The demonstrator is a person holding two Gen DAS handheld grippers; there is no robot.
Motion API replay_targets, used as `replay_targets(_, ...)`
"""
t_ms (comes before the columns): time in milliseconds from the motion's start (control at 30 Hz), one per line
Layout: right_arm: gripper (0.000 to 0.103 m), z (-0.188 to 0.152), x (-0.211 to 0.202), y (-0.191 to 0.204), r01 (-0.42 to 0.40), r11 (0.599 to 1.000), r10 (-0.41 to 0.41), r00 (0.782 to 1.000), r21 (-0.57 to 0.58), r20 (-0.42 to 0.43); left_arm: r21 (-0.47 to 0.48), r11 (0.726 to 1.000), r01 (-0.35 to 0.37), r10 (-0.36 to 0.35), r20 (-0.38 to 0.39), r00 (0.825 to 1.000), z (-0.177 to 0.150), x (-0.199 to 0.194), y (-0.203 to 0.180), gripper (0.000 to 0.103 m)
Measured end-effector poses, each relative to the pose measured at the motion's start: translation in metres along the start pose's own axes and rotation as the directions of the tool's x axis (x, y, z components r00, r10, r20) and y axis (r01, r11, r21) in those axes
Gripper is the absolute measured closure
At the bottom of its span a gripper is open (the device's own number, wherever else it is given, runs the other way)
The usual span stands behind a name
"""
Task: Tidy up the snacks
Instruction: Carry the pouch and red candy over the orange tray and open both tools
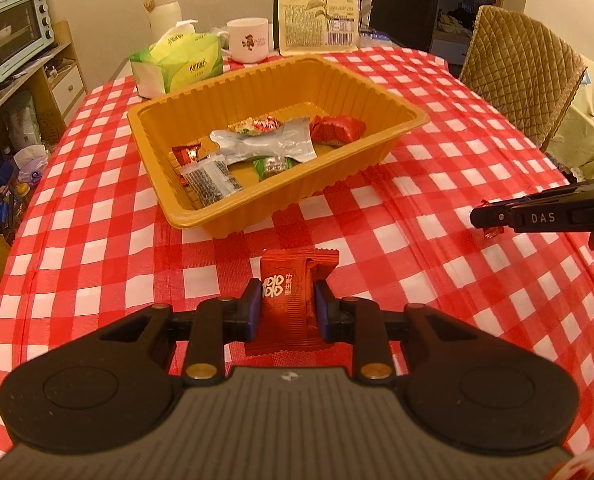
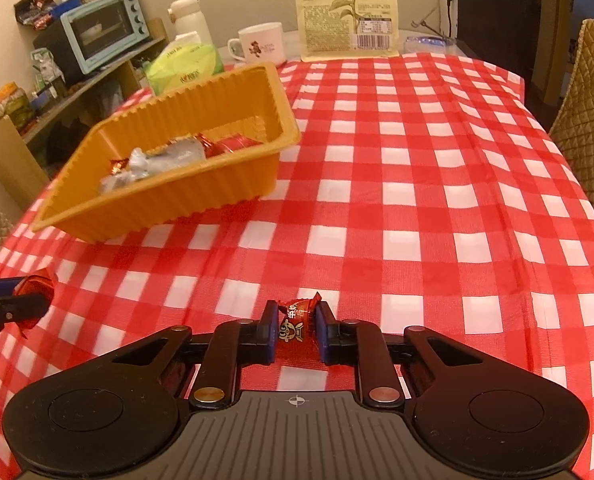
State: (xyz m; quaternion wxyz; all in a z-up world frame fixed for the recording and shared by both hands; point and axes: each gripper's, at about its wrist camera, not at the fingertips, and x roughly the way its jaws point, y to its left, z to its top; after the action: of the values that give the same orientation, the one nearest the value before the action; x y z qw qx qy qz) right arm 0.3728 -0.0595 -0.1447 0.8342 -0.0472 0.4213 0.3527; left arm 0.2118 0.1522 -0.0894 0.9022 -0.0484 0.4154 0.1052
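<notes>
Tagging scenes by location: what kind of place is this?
Most likely a home dining area: a table under a checked tablecloth, a toaster oven on a shelf, a mug and tissue pack.

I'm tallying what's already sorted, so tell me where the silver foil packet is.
The silver foil packet lies in the middle of the orange tray, left wrist view, between a red wrapped candy and a clear seed packet.
</notes>
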Motion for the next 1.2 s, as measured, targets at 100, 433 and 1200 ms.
replay_targets(100, 0.083, 0.004, -0.010, 0.004, -0.033, 0.999, 0.033, 0.999, 0.003, 0.009, -0.004, 1.000, 0.003, -0.003, 0.021, 1.000, 0.003, -0.010, -0.001, 0.078)
replay_targets(433, 0.083, 0.032, -0.038, 0.027, -0.154, 0.988, 0.154, 0.987, 0.008, 0.049, 0.012, 1.000, 0.019, -0.020, 0.131, 0.991, 0.035, -0.040, -0.002, 0.078)
replay_targets(1200, 0.083, 0.141, 0.012, 0.051, -0.175, 0.985, 0.174, 0.978, -0.003, 0.117, 0.034, 0.997, 0.063, -0.068, 0.178, 0.982, 0.147, 0.033, 0.018, 0.078)
